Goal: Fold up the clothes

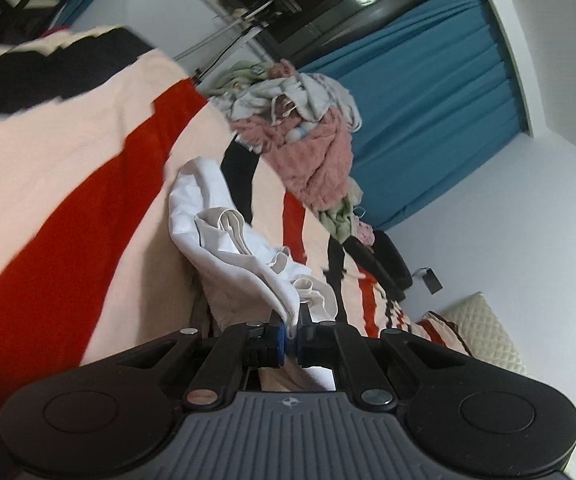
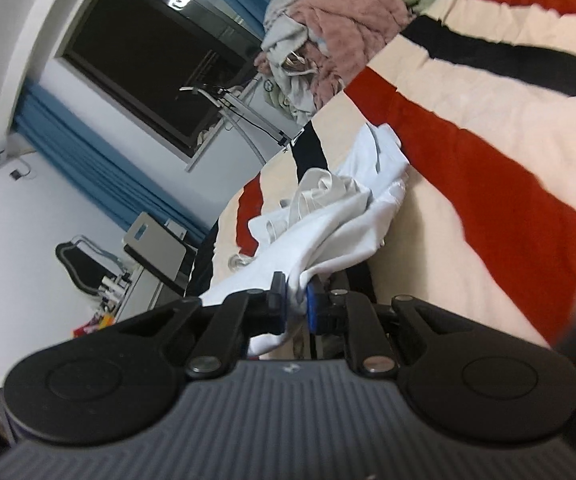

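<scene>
A white garment (image 1: 224,236) lies crumpled on the striped blanket (image 1: 60,184), lifted at one end. My left gripper (image 1: 292,330) is shut on a bunched edge of this cloth. In the right wrist view the same white garment (image 2: 327,224) hangs in folds from my right gripper (image 2: 295,300), which is shut on another part of it. Both views are tilted, so the bed slopes across the frame. Some cloth droops below the right gripper's fingers.
A heap of unfolded clothes (image 1: 307,132), pink, grey and green, sits further along the bed, also seen as the clothes heap (image 2: 327,28) from the right. A black garment (image 1: 240,172) lies beside the white one. Blue curtains (image 1: 427,120), a dark window (image 2: 148,60) and a desk with a chair (image 2: 128,264) stand beyond.
</scene>
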A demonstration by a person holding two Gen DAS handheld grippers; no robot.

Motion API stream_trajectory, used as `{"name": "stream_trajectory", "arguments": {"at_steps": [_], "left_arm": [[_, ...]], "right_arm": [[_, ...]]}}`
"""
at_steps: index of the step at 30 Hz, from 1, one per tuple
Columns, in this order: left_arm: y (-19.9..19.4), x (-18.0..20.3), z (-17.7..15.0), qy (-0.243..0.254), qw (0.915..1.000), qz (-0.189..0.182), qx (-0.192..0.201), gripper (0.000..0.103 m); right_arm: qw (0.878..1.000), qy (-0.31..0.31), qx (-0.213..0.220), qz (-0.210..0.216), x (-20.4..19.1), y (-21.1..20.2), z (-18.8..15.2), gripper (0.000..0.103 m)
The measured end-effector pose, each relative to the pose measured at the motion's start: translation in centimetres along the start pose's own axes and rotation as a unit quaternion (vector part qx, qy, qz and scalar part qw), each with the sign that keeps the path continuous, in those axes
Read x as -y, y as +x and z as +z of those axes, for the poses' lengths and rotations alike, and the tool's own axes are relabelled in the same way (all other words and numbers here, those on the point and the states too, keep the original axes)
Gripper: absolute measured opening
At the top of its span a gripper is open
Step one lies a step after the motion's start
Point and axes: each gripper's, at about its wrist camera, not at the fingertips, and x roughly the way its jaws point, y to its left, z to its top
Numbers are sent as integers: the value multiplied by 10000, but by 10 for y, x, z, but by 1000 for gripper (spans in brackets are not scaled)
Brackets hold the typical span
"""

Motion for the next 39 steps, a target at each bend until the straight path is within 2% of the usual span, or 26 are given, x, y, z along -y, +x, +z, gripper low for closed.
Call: {"name": "stream_trajectory", "arguments": {"at_steps": [4,8,11,14,18,23,26,29,34,35,36,37,39], "left_arm": [[-6,-5,-11,91,9997,39,-217,5],[15,6,14,164,9995,82,-256,6],[51,21,53,124,9991,265,-322,6],[101,30,97,28,9981,501,-370,7],[172,21,137,-16,9958,803,-445,7],[220,-4,145,363,9949,828,-450,7],[235,-21,146,414,9954,754,-424,7],[255,-33,153,417,9953,679,-547,7],[283,-49,162,531,9929,666,-834,12],[285,-51,163,576,9919,687,-901,12],[286,-54,163,621,9908,708,-969,14],[285,-54,164,639,9904,703,-1002,16],[281,-54,168,664,9899,679,-1052,22]], "right_arm": [[9996,-162,183,-174,-2,-22,-11,13],[9992,-35,285,-264,-5,-5,4,13],[9988,4,428,-249,-13,20,32,13],[9981,-68,480,-389,-10,62,57,13],[9966,-173,545,-587,-4,119,90,13],[9941,-304,626,-833,2,190,130,13],[9961,9,491,-731,33,207,133,13],[9956,220,289,-863,55,225,136,13],[9951,117,36,-983,60,240,138,16],[9952,74,7,-979,59,239,138,20],[9952,30,-21,-976,59,238,139,35],[9952,-13,-49,-973,59,237,139,56],[9956,-134,-19,-926,56,231,139,76]]}}
